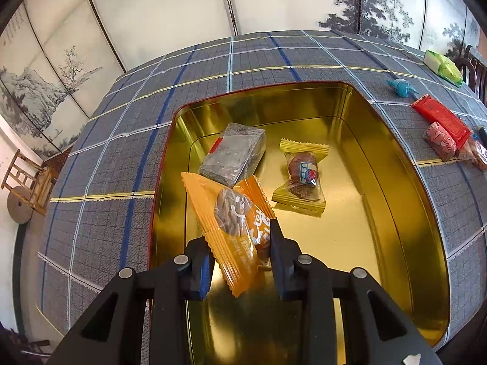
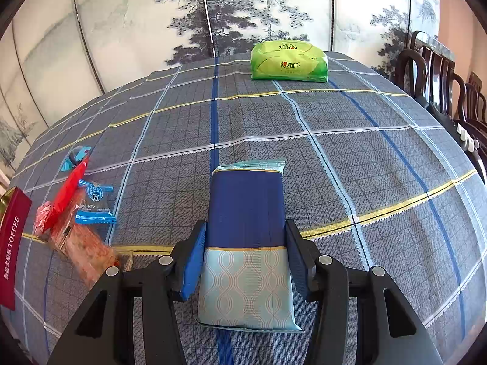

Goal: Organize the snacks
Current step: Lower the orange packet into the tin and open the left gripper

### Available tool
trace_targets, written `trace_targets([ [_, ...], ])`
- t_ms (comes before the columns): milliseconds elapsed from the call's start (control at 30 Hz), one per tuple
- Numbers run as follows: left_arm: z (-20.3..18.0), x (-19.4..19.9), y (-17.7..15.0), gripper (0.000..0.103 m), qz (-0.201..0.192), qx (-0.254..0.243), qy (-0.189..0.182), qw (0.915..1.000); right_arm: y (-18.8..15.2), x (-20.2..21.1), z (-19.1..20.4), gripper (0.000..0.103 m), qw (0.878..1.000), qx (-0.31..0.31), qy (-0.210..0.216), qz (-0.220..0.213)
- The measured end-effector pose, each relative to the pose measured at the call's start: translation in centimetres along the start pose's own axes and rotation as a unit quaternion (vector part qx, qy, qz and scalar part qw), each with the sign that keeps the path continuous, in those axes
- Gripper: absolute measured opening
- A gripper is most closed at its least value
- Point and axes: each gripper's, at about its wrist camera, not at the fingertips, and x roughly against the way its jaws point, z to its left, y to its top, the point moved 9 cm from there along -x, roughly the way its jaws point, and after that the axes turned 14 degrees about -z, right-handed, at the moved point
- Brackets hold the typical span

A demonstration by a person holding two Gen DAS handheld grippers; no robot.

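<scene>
An open gold tin [image 1: 350,228] lies on the plaid tablecloth in the left wrist view. On its floor are a grey wrapped bar [image 1: 232,155] and a yellow-wrapped candy [image 1: 301,176]. My left gripper [image 1: 237,234] hangs over the tin's near left part, shut on an orange snack packet [image 1: 231,213] that tilts between the pads. In the right wrist view my right gripper [image 2: 246,223] is shut on the sides of a blue and pale teal packet [image 2: 246,200], just over the cloth.
Loose snacks lie right of the tin: a blue candy [image 1: 401,87], a red packet [image 1: 441,118], a pink candy [image 1: 441,141]. In the right wrist view they sit at left beside the tin's red side [image 2: 12,243]. A green tissue pack [image 2: 289,60] stands at the back. Dark chairs [image 2: 441,70] line the right.
</scene>
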Motion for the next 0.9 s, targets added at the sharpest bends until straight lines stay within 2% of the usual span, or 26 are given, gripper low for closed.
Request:
trace_targets([
  [233,0.05,-0.63,-0.12,0.031,0.01,-0.002,-0.002,0.9999,0.01,-0.08,0.14,0.051,1.0,0.002,-0.001,0.0],
  [567,0.22,-0.55,-0.13,0.035,0.006,-0.004,0.008,0.9999,0.0,-0.1,0.22,0.051,1.0,0.003,-0.002,0.001],
  [667,0.34,-0.4,-0.06,0.042,0.003,-0.006,0.016,0.9998,0.01,-0.12,0.33,0.051,1.0,0.004,-0.003,0.001],
  [733,0.43,-0.22,0.0,0.051,-0.002,-0.006,0.02,0.9998,0.03,-0.14,0.32,0.051,1.0,0.004,-0.003,0.001],
  [900,0.62,0.02,0.13,0.055,-0.006,-0.006,0.025,0.9997,0.03,-0.15,0.25,0.051,1.0,0.004,-0.004,0.001],
])
